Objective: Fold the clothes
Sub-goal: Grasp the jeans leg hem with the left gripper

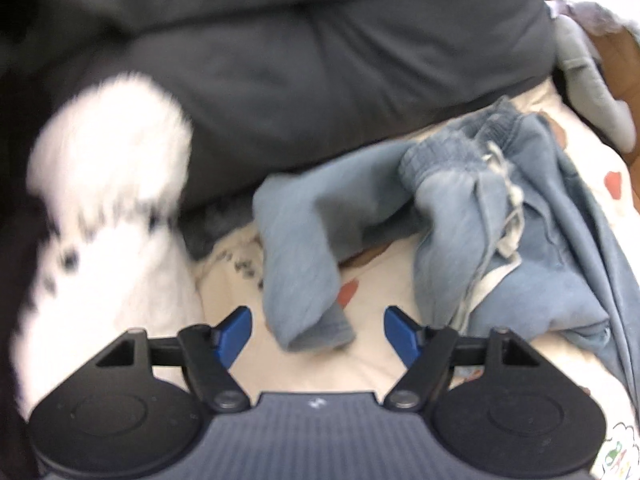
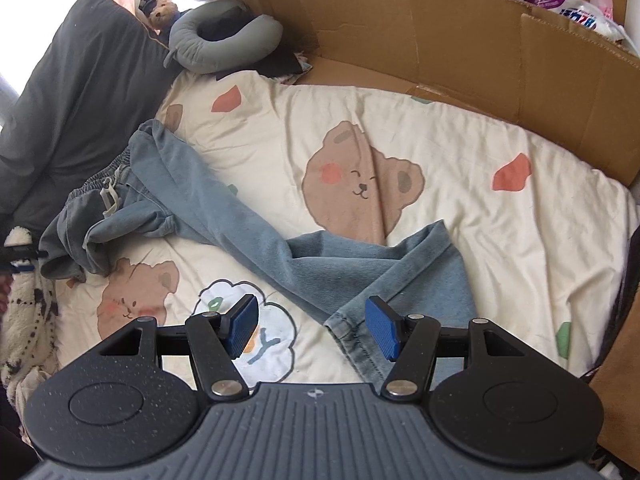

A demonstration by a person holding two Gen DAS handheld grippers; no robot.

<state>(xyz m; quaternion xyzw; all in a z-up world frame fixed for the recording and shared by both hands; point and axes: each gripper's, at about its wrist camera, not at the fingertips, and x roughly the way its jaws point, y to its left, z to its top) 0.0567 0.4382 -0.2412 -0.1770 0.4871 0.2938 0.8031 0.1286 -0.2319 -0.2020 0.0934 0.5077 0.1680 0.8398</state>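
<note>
one jeans [image 2: 256,236], one neck pillow [image 2: 224,42], one toy bear [image 2: 162,8]

Light blue jeans [image 2: 248,232] with a pale drawstring are seen on a cream sheet [image 2: 500,240]. Brown bear faces with pink cheeks and orange-red patches are printed on the sheet. At ten o'clock a dark grey pillow [image 2: 76,92] is seen. At nine o'clock a fluffy white blanket [image 1: 108,208] with black marks is shown. Brown cardboard [image 2: 460,36] is seen at one o'clock.

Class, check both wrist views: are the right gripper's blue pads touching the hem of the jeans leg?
Apart. In the right wrist view the right gripper stands open, and the jeans hem lies between the pads with gaps on both sides.
</note>
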